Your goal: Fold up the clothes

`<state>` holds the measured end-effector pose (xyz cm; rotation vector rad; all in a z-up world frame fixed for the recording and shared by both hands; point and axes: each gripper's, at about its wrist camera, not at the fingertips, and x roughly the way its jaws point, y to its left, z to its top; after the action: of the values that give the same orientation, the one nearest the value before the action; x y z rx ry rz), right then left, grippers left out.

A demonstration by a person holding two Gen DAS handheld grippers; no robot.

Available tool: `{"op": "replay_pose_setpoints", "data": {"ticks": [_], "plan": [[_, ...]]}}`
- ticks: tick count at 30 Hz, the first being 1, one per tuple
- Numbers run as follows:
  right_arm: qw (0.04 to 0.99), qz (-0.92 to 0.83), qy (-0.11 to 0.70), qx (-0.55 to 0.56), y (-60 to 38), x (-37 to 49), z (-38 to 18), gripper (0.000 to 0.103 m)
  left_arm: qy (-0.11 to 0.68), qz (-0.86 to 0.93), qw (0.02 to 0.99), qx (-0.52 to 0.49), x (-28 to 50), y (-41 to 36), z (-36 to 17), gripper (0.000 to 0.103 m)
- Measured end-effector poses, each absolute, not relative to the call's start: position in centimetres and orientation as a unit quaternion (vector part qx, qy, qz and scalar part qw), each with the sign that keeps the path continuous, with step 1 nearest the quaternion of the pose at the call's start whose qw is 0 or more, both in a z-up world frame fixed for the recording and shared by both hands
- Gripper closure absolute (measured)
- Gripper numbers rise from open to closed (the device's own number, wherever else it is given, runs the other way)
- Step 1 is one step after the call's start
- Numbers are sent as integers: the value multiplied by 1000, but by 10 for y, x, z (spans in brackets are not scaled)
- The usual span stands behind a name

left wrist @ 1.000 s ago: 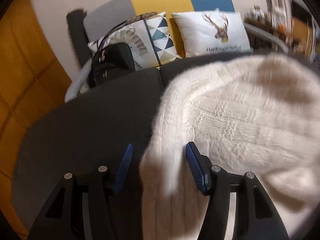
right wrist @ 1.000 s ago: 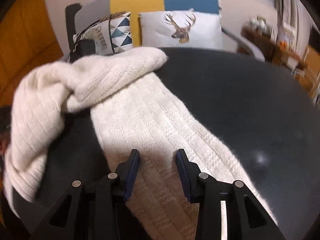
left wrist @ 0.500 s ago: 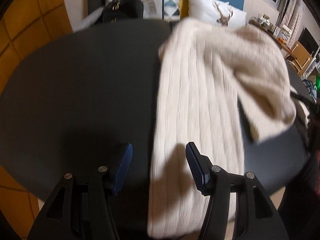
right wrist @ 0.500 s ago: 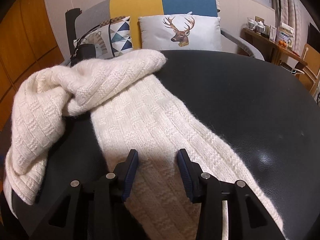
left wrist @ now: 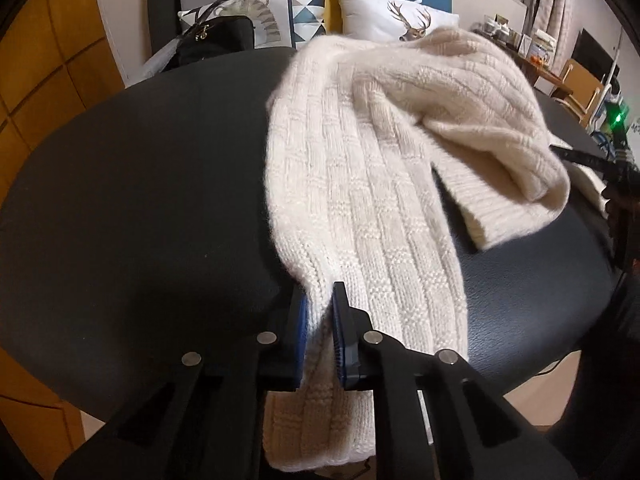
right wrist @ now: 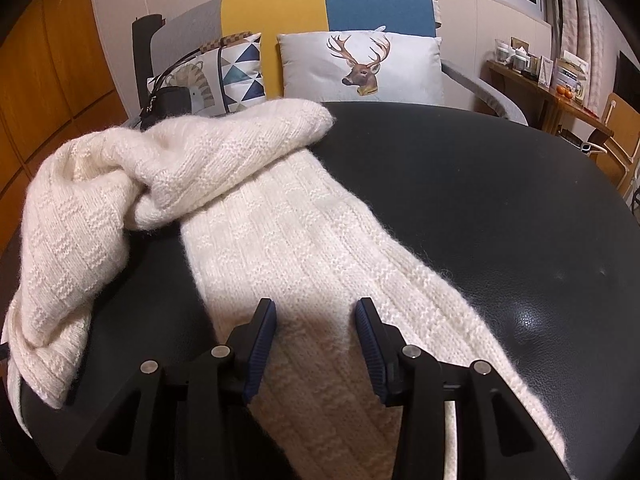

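Note:
A cream knitted sweater (left wrist: 360, 184) lies crumpled across a round black table (left wrist: 140, 200). One long panel runs toward the near edge, and a bunched part is piled at the right. My left gripper (left wrist: 318, 300) sits at the near left edge of that panel. Its jaws are closing, and the blue pads pinch a fold of the knit. In the right wrist view the sweater (right wrist: 288, 232) stretches from the near edge to the far left of the table (right wrist: 480, 200). My right gripper (right wrist: 316, 312) hovers open over the panel, with knit below the gap and nothing gripped.
Behind the table stands a sofa (right wrist: 320, 4) with a deer cushion (right wrist: 360, 68), a patterned cushion (right wrist: 236, 68) and a black handbag (left wrist: 216, 36). A wooden shelf (right wrist: 548, 80) with small items stands at the right, and wood panelling lines the left wall.
The left gripper has swung over to the sweater's near left edge and its jaws have come together on the knit. The right gripper has stayed put, still open.

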<state>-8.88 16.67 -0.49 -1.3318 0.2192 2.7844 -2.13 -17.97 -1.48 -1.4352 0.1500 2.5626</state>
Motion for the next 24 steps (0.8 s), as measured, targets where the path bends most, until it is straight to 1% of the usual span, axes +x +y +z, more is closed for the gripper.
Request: {"op": "replay_pose_setpoints", "data": {"ticks": [3, 6, 12, 15, 18, 22, 24], "plan": [[24, 900, 71, -429, 167, -89, -5, 61, 76, 869, 88, -481, -29, -192, -6, 92], [24, 901, 70, -428, 166, -89, -5, 61, 114, 871, 52, -475, -45, -210, 4, 92], [28, 901, 68, -427, 166, -89, -5, 61, 165, 849, -3, -503, -77, -243, -18, 92], [28, 901, 68, -427, 166, -90, -5, 61, 197, 838, -15, -508, -95, -244, -32, 91], [30, 902, 63, -427, 165, -90, -5, 60, 236, 830, -19, -505, -114, -242, -38, 91], [32, 902, 58, -427, 164, -90, -6, 60, 339, 808, -30, -481, -126, -237, -52, 90], [30, 902, 61, -427, 166, -90, -6, 60, 354, 804, -33, -477, -133, -239, -55, 90]]}}
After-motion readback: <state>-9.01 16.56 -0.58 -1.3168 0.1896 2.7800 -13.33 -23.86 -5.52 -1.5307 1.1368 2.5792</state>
